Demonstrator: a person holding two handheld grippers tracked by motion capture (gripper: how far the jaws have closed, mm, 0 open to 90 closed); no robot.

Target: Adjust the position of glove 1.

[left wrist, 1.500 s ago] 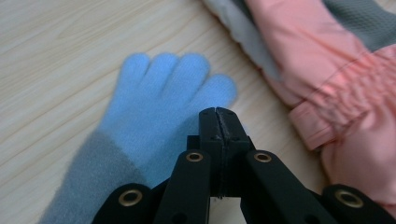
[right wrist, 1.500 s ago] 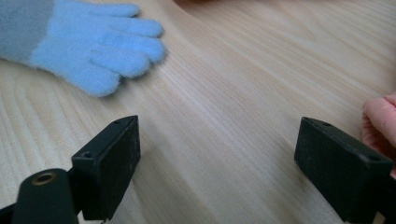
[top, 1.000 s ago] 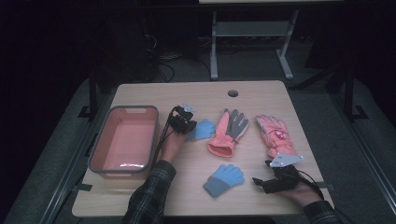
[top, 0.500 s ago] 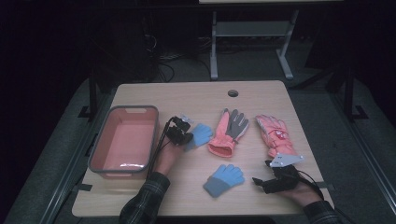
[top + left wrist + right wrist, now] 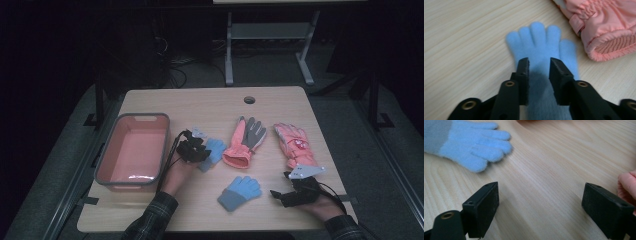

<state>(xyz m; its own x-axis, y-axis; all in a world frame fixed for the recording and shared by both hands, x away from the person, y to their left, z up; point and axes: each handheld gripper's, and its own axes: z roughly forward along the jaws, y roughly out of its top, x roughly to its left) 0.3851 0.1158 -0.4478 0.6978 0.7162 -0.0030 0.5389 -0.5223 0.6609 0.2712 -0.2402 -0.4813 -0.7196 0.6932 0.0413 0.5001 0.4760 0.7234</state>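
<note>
Progress: early, pink bin [image 5: 102,159] holds no glove | left gripper [image 5: 539,65] jaws just opening, parted over blue glove [image 5: 541,42] lying flat on table [image 5: 200,102], unclamped | right gripper [image 5: 540,202] wide apart, idle | remaining: four gloves unbinned, judged.

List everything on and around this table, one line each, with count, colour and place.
blue knit gloves: 2, light blue; one under the left hand-held gripper, one with a grey cuff near the front edge, left of the right hand-held gripper
ski gloves: 2, salmon pink; one grey palm up at centre, one to its right
bin: 1, pink with grey rim, left side of the table
table: 1, light wood, round hole near the far edge
metal stand: 1, grey, on the floor behind
left hand-held gripper: 1, black, jaws just opened, blue glove between them, pads off it
right hand-held gripper: 1, black, open over bare wood
</note>
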